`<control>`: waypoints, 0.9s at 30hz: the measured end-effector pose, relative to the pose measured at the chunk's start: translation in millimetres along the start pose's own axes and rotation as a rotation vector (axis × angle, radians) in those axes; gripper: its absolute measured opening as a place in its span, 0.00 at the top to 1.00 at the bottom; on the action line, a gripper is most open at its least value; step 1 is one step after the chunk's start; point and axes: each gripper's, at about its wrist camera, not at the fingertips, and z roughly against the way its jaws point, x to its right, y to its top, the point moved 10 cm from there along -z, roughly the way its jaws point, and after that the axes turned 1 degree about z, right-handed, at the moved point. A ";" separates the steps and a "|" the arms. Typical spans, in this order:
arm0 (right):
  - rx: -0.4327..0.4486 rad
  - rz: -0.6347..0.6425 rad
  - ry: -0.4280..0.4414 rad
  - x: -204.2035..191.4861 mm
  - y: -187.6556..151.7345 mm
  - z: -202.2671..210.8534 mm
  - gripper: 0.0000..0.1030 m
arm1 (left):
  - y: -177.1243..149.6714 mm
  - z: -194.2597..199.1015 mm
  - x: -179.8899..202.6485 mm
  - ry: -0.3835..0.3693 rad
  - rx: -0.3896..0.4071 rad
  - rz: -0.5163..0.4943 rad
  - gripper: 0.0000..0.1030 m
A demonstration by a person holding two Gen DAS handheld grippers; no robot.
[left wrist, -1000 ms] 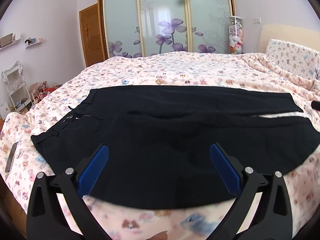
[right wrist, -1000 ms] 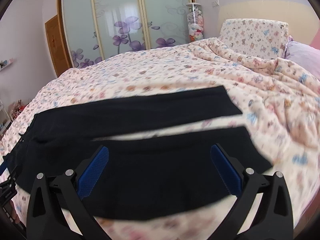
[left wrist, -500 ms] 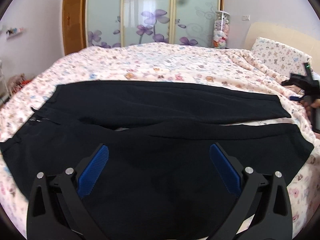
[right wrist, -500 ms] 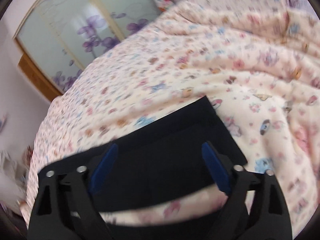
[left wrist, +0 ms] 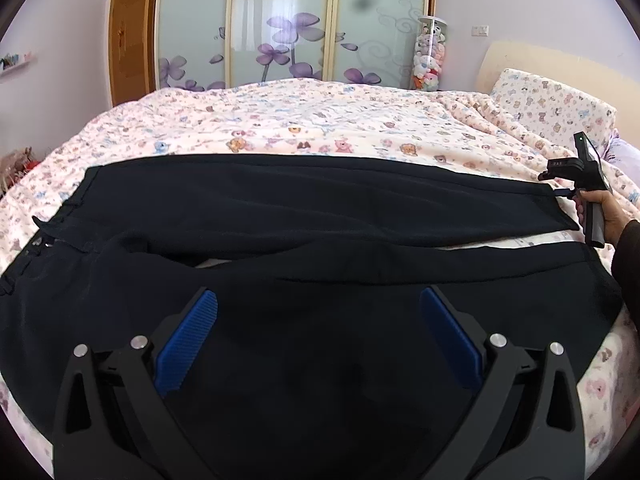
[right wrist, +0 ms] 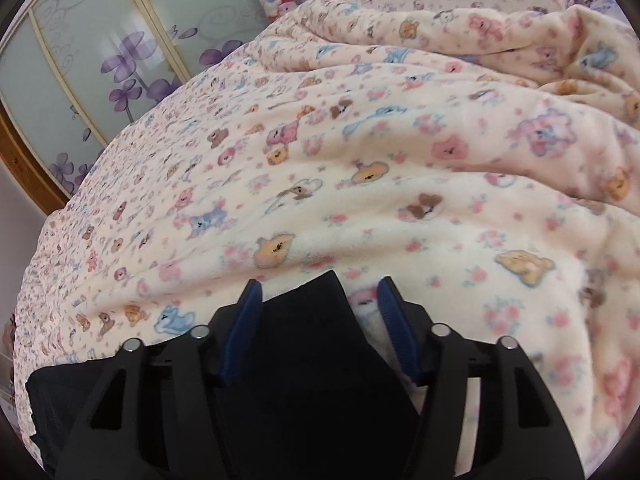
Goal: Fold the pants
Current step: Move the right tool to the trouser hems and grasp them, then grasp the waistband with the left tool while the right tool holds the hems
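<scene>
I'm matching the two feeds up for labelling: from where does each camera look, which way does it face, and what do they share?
Left wrist: sits on the left gripper, jaws wide apart, looking across the black pants toward the wardrobe; the right hand with its gripper shows at the far leg's hem.
Right wrist: sits on the right gripper, tilted, looking down at the hem corner lying between its fingers, which have just been closing but do not yet pinch it.
Shared: the pants, the bear-print blanket, the wardrobe.
</scene>
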 end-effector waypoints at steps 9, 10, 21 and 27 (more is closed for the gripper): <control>0.021 0.083 -0.009 -0.8 -10.2 -2.2 0.95 | -0.5 -1.4 -3.0 -0.035 -0.028 0.066 0.02; 0.030 0.090 0.000 -1.6 -10.2 0.5 0.95 | 0.1 -1.0 -4.0 -0.030 -0.026 0.063 0.02; 0.133 0.136 0.125 -21.3 -22.3 66.0 0.96 | 1.6 12.3 -27.3 0.057 -0.019 0.072 0.02; 0.191 0.173 0.270 -37.9 -55.2 129.1 0.96 | 17.2 22.0 -53.2 0.000 -0.022 0.159 0.02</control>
